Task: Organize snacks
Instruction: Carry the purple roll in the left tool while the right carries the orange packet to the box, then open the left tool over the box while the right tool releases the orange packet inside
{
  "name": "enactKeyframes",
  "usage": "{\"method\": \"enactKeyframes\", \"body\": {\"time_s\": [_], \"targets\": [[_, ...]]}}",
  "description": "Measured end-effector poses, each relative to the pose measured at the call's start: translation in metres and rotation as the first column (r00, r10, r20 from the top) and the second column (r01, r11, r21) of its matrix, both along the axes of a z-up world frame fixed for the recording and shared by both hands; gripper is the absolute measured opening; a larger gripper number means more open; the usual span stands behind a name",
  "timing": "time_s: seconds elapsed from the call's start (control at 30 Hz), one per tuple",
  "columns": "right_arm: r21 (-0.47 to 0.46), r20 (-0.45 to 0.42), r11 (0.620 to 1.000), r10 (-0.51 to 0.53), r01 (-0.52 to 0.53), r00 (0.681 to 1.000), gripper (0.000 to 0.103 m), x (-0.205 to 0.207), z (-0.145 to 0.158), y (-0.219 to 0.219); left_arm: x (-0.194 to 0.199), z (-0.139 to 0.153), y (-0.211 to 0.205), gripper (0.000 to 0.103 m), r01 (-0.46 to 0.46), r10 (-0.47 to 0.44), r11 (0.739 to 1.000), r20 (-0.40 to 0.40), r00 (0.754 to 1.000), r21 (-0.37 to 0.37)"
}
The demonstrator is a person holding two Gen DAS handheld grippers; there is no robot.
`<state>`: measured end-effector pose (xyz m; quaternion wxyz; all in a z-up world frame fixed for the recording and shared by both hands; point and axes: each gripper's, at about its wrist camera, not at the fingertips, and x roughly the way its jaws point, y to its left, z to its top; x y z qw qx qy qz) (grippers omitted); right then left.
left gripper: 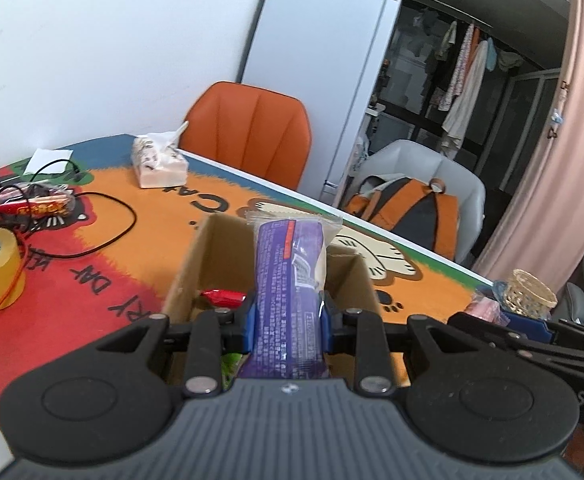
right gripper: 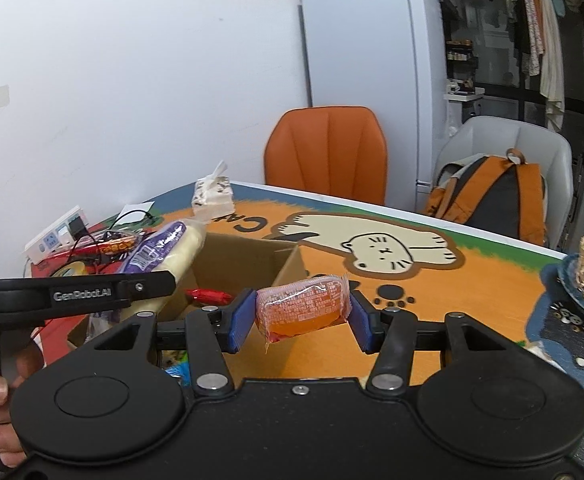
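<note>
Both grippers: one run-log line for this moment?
left gripper: shut on purple snack pack | right gripper: shut on orange jelly pack | both over cardboard box

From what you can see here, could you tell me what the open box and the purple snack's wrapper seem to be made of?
The box looks like plain brown cardboard: matte, with raw-edged flaps. The purple snack appears wrapped in thin glossy plastic film, judging by its sheen, crinkles and clear serrated end.

Bright, even light; fisheye-bent edges
</note>
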<state>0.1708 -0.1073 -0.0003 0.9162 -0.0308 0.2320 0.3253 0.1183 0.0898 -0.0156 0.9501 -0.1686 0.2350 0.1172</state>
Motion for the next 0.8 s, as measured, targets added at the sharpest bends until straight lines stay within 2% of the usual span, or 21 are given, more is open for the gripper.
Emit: {"method": "enactKeyframes", "body": {"time_s": [0.57,0.8], "targets": [[-0.027,-0.005,0.998,0.054,-0.054,0.999,0.051,-0.01,0.001,0.033,-0.014,-0.004,0.023,0.033,-0.047,0.046,0.998,-0.013,0.999,-0.032],[-0.002,-0.021,0.997,0.082,-0.082,0.996,0.054,-0.018,0.003,0.038,-0.029,0.0,0.029,0.047,-0.067,0.067,0.997,-0.008,0.998,-0.03]]}}
